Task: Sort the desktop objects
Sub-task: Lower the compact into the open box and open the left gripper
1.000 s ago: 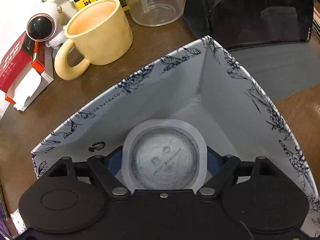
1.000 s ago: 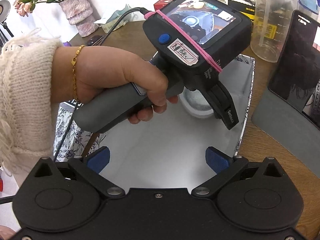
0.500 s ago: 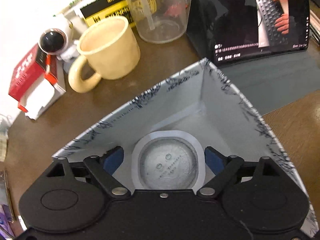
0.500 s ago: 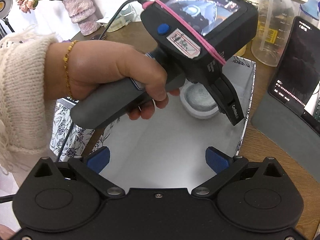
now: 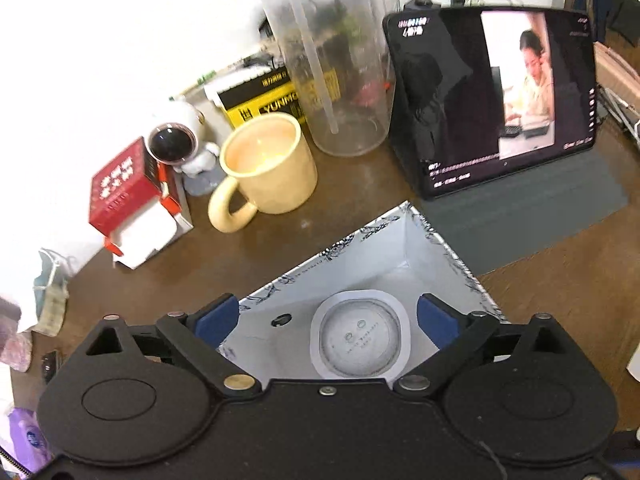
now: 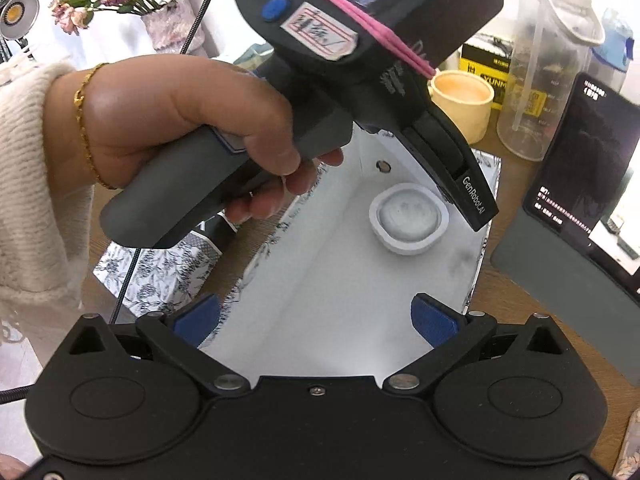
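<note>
Left claw [image 5: 327,320] released, blue pads [image 5: 216,320] spread wide and held above the open box [image 5: 404,248] — nothing between them. Small round white container [image 5: 359,338] lying on the white floor of that box, near the far corner, apart from both pads. Box with flower-print rim standing on the brown counter [image 5: 280,232], just beside the grey tablet stand [image 5: 520,216].

Right claw [image 6: 316,316] also released, empty, hovering over the near end of the same box [image 6: 320,280]. Seen from there: the container [image 6: 408,218] just below the tip of the left device, 1 hand [image 6: 180,120] with a gold bracelet and a cream knitted sleeve wrapped around the grey handle.

Behind the box, on the counter — yellow mug [image 5: 268,164], clear plastic jug [image 5: 332,60], astronaut figure [image 5: 180,144], red carton [image 5: 132,196], tablet [image 5: 492,96] with lit screen. Vase of dried flowers [image 6: 172,24] at the far left in the right view.
</note>
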Demonstrator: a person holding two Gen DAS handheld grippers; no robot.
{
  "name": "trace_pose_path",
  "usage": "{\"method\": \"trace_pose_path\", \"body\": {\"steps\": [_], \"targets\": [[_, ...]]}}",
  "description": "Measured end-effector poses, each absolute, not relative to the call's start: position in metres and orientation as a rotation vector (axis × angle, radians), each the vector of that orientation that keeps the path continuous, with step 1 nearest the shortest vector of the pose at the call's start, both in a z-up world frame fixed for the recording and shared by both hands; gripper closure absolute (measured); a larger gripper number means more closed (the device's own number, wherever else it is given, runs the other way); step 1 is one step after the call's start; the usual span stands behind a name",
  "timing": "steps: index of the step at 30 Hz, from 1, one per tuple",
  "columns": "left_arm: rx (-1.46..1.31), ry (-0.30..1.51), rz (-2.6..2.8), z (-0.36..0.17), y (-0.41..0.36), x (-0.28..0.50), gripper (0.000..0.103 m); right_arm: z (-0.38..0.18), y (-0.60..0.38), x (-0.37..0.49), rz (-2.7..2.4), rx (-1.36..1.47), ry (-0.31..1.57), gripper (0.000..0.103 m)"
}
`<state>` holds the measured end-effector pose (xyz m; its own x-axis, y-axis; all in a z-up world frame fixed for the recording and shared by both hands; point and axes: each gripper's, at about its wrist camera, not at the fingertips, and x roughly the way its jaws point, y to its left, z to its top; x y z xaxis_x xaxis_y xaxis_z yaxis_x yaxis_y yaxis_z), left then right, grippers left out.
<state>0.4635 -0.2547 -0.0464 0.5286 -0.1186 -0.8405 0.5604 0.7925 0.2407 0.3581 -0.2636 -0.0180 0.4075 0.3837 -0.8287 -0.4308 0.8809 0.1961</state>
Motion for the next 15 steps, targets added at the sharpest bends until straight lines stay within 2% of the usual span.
{"method": "trace_pose_path", "body": {"steps": [9, 15], "targets": [[0.479, 0.889, -0.435, -0.005, -0.238, 0.425, 0.000, 0.010, -0.258, 0.321, 0.519, -0.094, 0.994, 0.000], [0.442, 0.863, -0.433, 0.018, -0.224, 0.388, 0.000, 0.025, -0.254, 0.292, 0.530, -0.117, 0.978, 0.000]]}}
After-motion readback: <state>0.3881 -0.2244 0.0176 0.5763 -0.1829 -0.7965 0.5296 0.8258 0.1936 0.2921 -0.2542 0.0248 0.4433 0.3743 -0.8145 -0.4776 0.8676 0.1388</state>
